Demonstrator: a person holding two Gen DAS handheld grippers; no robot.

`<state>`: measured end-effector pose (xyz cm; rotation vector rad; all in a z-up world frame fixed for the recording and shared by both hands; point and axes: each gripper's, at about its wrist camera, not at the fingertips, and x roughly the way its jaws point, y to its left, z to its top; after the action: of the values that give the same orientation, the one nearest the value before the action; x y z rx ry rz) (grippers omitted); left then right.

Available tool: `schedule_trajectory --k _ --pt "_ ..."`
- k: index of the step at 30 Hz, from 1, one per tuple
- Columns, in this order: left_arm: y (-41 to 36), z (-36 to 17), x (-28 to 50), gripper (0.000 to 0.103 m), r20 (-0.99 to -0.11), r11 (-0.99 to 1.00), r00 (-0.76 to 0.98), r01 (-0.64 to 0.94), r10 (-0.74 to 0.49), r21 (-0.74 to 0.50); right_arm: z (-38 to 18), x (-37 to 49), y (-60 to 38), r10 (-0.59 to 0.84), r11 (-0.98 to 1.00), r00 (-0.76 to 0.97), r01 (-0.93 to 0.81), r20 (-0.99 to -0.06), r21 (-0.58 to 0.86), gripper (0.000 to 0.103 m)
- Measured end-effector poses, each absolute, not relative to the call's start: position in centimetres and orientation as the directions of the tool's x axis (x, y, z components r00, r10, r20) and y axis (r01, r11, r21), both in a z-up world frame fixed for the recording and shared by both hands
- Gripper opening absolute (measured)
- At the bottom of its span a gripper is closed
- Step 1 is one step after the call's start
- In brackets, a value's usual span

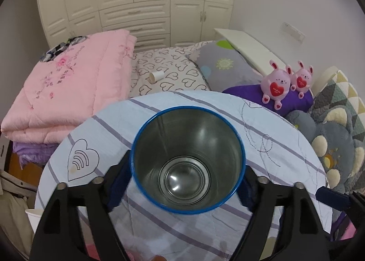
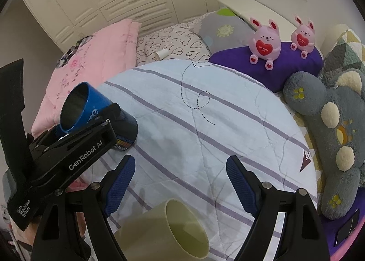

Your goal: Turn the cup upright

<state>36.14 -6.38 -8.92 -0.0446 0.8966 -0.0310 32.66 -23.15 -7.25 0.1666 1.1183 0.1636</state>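
My left gripper (image 1: 187, 183) is shut on a blue cup (image 1: 188, 160) with a shiny metal inside; its mouth faces the left wrist camera. In the right wrist view the same blue cup (image 2: 91, 110) is tilted, mouth up and to the left, held by the left gripper (image 2: 109, 119) over the left edge of the round table (image 2: 205, 124). My right gripper (image 2: 180, 183) is open and empty above the table's near side. A beige cup (image 2: 168, 235) lies on its side on the table just below and between the right fingers, mouth facing right.
The table has a pale blue striped cloth. Behind it lie a folded pink quilt (image 2: 91, 60), a heart-print pillow with a small paper cup (image 1: 156, 76), a purple cushion with two pink bunny toys (image 2: 264, 41), and a grey plush toy (image 2: 328, 137) at right. Wardrobes stand behind.
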Motion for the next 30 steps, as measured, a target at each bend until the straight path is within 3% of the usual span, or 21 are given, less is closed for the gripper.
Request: schedule_trajectory --k 1,3,15,30 --pt "-6.3 -8.8 36.1 0.098 -0.779 0.998 0.626 0.008 -0.048 -0.054 -7.2 32.6 -23.1 0.216 0.975 0.427 -0.048 -0.878 0.217 0.083" --pt "-6.2 -8.6 36.0 0.101 -0.777 0.999 0.628 0.004 -0.042 -0.051 -7.2 32.6 -23.2 0.218 0.975 0.427 -0.049 -0.878 0.218 0.083" --pt "-5.0 -6.3 33.6 0.101 -0.767 0.999 0.641 0.005 -0.044 -0.053 -5.3 30.8 -22.5 0.214 0.976 0.446 -0.068 -0.869 0.205 0.083" --pt "-1.1 1.8 17.8 0.103 -0.607 1.000 0.794 0.021 -0.019 -0.003 0.2 18.5 -19.7 0.239 0.970 0.622 -0.182 -0.746 0.160 0.083"
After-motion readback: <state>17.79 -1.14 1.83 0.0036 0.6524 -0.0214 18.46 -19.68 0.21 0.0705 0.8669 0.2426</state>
